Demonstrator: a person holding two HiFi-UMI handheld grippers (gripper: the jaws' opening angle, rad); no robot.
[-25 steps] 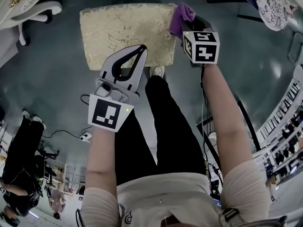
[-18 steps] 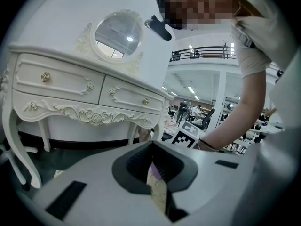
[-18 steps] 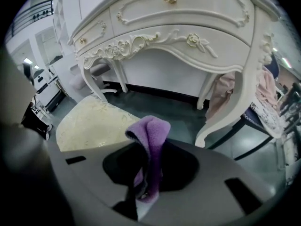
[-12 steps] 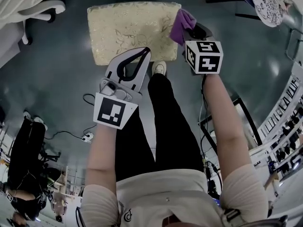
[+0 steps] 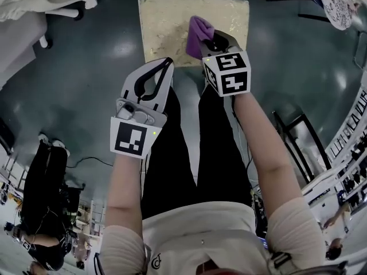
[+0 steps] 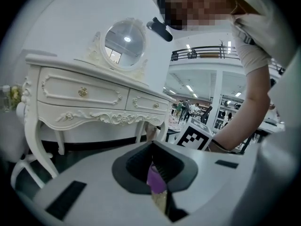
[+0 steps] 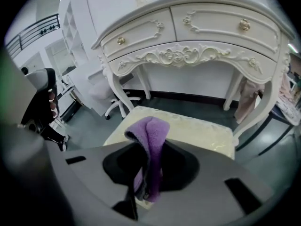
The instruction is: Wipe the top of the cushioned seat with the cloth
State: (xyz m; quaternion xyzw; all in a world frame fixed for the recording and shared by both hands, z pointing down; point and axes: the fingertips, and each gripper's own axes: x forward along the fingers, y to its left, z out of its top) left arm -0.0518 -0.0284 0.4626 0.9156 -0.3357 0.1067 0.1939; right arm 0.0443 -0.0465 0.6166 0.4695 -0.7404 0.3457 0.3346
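The cushioned seat (image 5: pixel 166 24) is a cream, gold-patterned square pad at the top of the head view. A purple cloth (image 5: pixel 196 34) lies bunched on its top near the middle, and my right gripper (image 5: pixel 207 43) is shut on it from the near side. In the right gripper view the cloth (image 7: pixel 151 138) stands up between the jaws, with the seat (image 7: pixel 202 131) behind. My left gripper (image 5: pixel 166 63) hangs at the seat's near edge, left of the cloth, jaws shut and holding nothing. Through its jaws (image 6: pixel 157 171) I see a sliver of the cloth (image 6: pixel 155 180).
An ornate white dressing table (image 7: pixel 197 36) with a round mirror (image 6: pixel 124 44) stands behind the seat. A white swivel chair (image 7: pixel 106 95) is to its left. The person's black-trousered legs (image 5: pixel 189 148) are below the grippers. A bystander in black (image 5: pixel 43 199) stands at the left.
My right gripper has carried the cloth leftward from the seat's right edge onto the middle of its top. The left gripper stays shut by the near edge.
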